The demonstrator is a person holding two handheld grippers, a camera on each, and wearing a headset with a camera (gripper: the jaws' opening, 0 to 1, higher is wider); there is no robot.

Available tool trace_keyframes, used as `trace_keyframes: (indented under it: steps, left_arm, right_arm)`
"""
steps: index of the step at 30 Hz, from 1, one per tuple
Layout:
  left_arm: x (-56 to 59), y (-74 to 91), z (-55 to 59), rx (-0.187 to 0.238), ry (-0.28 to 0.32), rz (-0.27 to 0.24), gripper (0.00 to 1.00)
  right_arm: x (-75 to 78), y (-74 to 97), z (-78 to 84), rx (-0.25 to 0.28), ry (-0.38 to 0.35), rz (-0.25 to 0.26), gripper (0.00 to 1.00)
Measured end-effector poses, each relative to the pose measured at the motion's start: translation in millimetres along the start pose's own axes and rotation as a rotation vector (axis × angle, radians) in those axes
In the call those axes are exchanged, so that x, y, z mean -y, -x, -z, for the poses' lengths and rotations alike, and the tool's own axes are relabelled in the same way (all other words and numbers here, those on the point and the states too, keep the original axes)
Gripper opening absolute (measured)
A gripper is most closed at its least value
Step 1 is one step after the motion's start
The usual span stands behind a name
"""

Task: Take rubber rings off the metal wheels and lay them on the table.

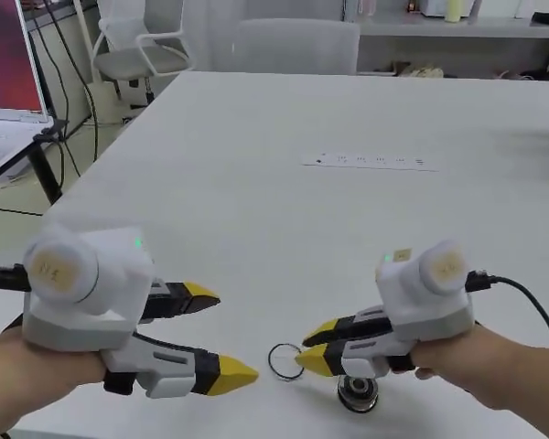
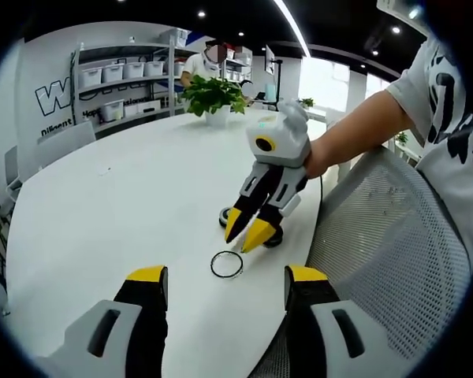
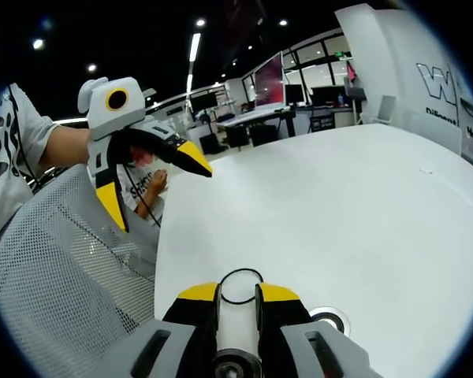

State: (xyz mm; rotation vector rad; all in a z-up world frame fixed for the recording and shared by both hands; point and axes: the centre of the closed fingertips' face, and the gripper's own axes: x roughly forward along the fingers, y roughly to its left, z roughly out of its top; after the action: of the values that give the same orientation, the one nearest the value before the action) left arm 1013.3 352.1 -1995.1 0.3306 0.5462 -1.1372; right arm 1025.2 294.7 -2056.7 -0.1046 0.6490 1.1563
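A thin black rubber ring (image 1: 285, 359) lies flat on the white table (image 1: 329, 210) near its front edge. It lies free just ahead of my right gripper (image 1: 313, 346), whose jaws stand open by a narrow gap with nothing between them. A small metal wheel (image 1: 358, 391) sits on the table under that gripper. My left gripper (image 1: 218, 334) hovers to the left, wide open and empty. In the left gripper view the ring (image 2: 226, 264) lies ahead of my left gripper (image 2: 225, 279), with the right gripper (image 2: 247, 230) over the wheel (image 2: 223, 215). The right gripper view shows the ring (image 3: 240, 276) and wheel (image 3: 329, 320).
A white power strip (image 1: 369, 162) lies mid-table. Office chairs (image 1: 142, 46) stand beyond the far edge. A mesh chair back (image 2: 378, 236) is close to the table's front edge. A potted plant (image 2: 213, 98) stands far down the table.
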Motion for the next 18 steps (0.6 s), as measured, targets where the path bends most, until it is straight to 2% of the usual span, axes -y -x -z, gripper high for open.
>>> trace_keyframes:
  steps: [9,18]
  left_arm:
    - [2.5,-4.1,-1.8,-0.003,-0.001,0.016,0.57]
    - [6.7,-14.4,-8.6,-0.006,-0.015,0.038,0.57]
  right_arm:
    - [0.9,12.8,-15.1,0.063,-0.007,0.009,0.26]
    - [1.3,29.4,-22.6,0.104,-0.021,0.014,0.30]
